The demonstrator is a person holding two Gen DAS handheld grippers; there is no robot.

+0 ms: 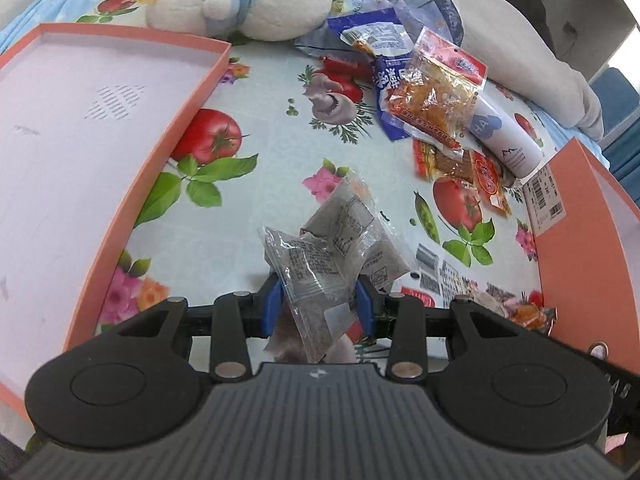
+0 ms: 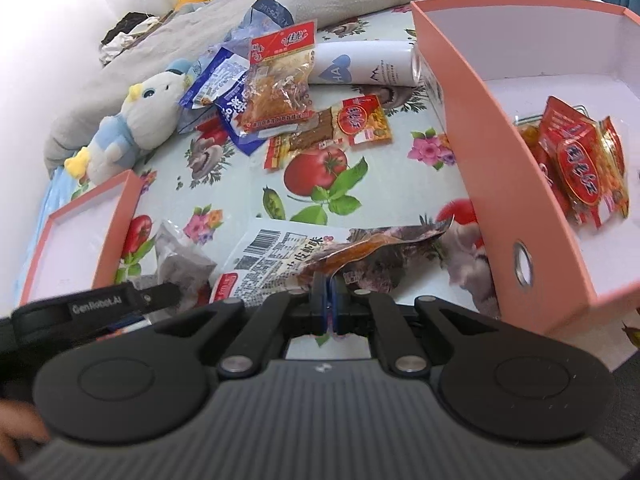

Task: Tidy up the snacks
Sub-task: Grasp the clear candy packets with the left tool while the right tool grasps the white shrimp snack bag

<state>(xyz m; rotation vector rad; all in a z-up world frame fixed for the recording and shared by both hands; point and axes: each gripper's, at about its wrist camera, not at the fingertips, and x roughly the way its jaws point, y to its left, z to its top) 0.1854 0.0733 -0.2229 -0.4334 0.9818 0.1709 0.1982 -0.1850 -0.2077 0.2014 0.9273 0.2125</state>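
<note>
Counter [image 1: 280, 184], floral cloth: spread across both views.
Shallow pink lid [image 1: 72, 152]: left of left-wrist frame, nothing seen in it.
Deep pink box [image 2: 520, 184]: right of right-wrist frame, red packets [image 2: 580, 172] already inside.
Unsorted snack heap [image 1: 432, 100]: upper right of left-wrist frame, beside a plush toy [image 1: 240, 0].
Grey packets [image 1: 332, 256]: grasped by left tongs [image 1: 318, 304], lower centre, lifted over the cloth.
Flat brown pouch [image 2: 360, 256]: pinched at its edge by clenched right tongs [image 2: 328, 308], just left of the deep box.
Step judged: carrying to containers. Next calls for positioning over each container before release.
</note>
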